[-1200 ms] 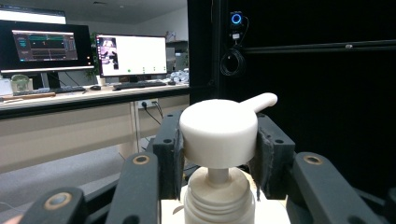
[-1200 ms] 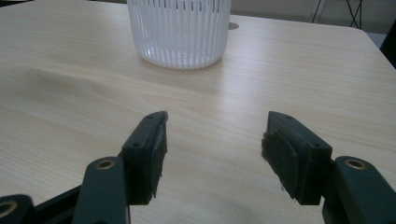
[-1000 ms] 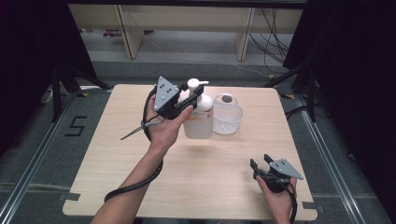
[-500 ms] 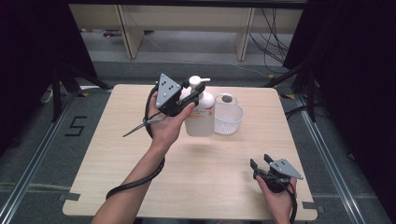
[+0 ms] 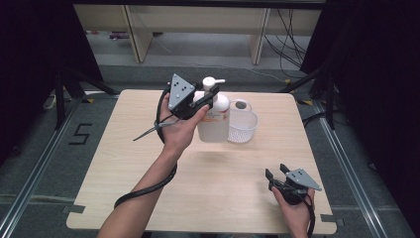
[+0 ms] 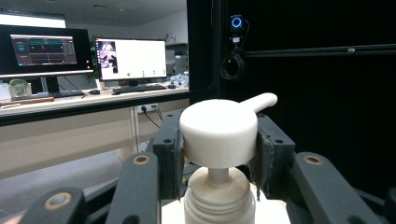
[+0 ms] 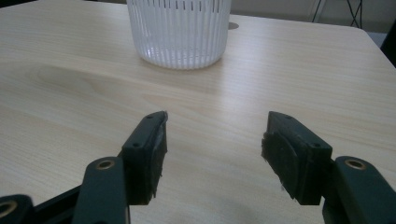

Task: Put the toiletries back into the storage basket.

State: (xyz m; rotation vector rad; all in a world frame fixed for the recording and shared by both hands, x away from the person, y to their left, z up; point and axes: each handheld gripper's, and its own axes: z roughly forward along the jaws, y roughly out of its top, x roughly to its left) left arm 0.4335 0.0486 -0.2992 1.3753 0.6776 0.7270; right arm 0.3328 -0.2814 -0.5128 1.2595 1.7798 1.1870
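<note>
Pale wood grain covers the table [image 5: 124,163] we work at, with dark curtains on both sides and desks with lit monitors [image 6: 130,58] showing beyond in the left gripper view.

We hold the left gripper [image 5: 205,99] up at the far middle of the table, its jaws closed on the white pump head [image 6: 218,132] of a soap bottle [image 5: 214,126]. In the left gripper view the pads press the round head from both sides, the nozzle pointing away to the right, and the neck and collar dropping straight down between the jaws. So the bottle's long axis is upright and we grip across it at the very top; we judge that any lift or press must follow that vertical line, or the bottle will tip.

Just beside the bottle, on its right, stands a clear ribbed cup [image 5: 242,126]; whether they touch we cannot tell.

Our right gripper [image 5: 278,173] rests low at the near right corner, well apart from both, jaws spread wide with nothing between them. In the right gripper view the cup [image 7: 179,30] lies straight ahead, so this hand is the nearer one to it.
</note>
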